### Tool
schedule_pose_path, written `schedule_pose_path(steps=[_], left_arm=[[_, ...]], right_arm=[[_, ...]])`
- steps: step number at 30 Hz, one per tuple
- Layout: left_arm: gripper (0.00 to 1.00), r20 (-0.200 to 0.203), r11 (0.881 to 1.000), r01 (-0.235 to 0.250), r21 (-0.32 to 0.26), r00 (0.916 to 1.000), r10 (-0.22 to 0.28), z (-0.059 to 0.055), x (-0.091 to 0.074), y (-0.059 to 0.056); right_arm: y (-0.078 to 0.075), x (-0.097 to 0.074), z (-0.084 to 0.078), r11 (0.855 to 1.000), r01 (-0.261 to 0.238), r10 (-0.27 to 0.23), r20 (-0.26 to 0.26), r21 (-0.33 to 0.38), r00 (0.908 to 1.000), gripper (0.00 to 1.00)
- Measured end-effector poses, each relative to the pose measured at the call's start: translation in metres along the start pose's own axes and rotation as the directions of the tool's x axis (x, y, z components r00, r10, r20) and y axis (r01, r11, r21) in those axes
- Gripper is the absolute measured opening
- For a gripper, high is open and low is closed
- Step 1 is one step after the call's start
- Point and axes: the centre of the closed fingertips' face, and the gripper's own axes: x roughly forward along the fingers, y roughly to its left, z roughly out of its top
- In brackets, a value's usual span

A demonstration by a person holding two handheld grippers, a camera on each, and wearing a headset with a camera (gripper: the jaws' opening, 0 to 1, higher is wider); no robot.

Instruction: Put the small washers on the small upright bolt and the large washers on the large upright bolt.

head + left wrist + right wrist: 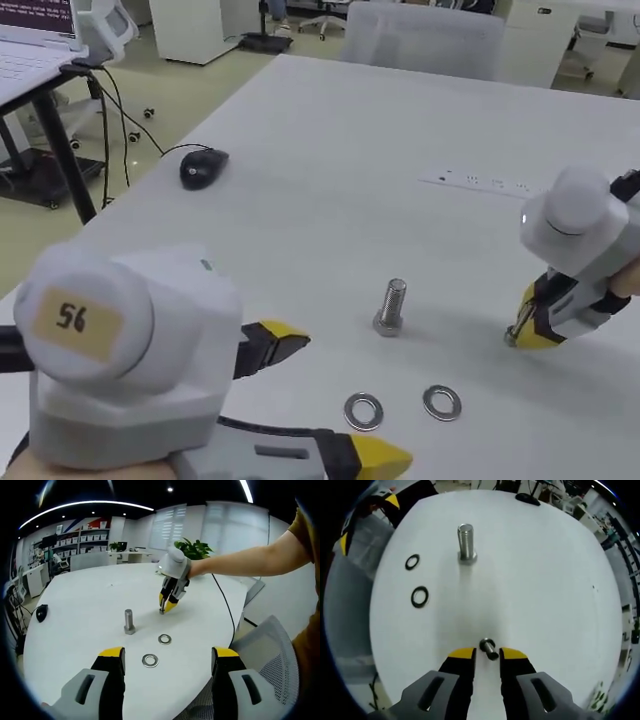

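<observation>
A person at a white workbench [330, 150] works two hand-held grippers around a large bolt [391, 307], which stands upright on its head near the middle of the table.

To the right of the large bolt in the head view, the right gripper [487, 655] points down at the tabletop. Its yellow-tipped jaws stand only a narrow gap apart. A small bolt [487, 646] stands between the tips with its foot on the table, well apart from the large bolt. The right gripper view does not settle whether the pads actually press it. In the left gripper view, the person's bare forearm [240, 562] reaches in from the right behind this tool.

The left gripper [168, 654] is on the near side of the large bolt, closest to the person. Its jaws are spread wide and there is nothing between them.

Two washers [363, 410] [441, 402] lie flat on the table just in front of the large bolt, side by side but apart from each other. They touch neither bolt.

Beyond the large bolt and to its left in the head view, a black computer mouse [203, 167] sits by the table edge. A white power strip [485, 183] lies beyond the bolt to its right.
</observation>
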Motion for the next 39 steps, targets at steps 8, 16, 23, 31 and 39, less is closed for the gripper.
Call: schedule_pose_path(steps=[8, 16, 23, 31, 39], left_arm=[[0.69, 0.005, 1.000, -0.002, 0.016, 1.0000, 0.002, 0.001, -0.006, -0.004], [0.69, 0.015, 0.999, -0.004, 0.034, 0.9999, 0.003, 0.005, -0.014, -0.013], [0.69, 0.027, 0.999, 0.006, 0.054, 0.9996, -0.007, 0.010, -0.018, -0.025], [0.69, 0.037, 0.997, 0.004, 0.071, 0.9993, -0.007, 0.014, -0.020, -0.033], [0.69, 0.060, 0.997, -0.009, 0.082, 0.9982, 0.004, 0.021, -0.025, -0.036]], right_arm=[[0.006, -0.012, -0.004, 1.000, 0.026, -0.026, 0.009, 0.012, 0.9996, 0.19], [0.022, -0.024, -0.005, 0.999, 0.042, -0.042, 0.027, 0.020, 0.9987, 0.19], [0.040, -0.032, -0.001, 0.999, 0.035, -0.035, 0.035, 0.011, 0.9987, 0.19], [0.057, -0.037, 0.015, 0.999, 0.023, -0.020, 0.057, -0.044, 0.9982, 0.19], [0.072, -0.032, 0.029, 0.995, 0.001, 0.005, 0.062, -0.103, 0.9981, 0.19]])
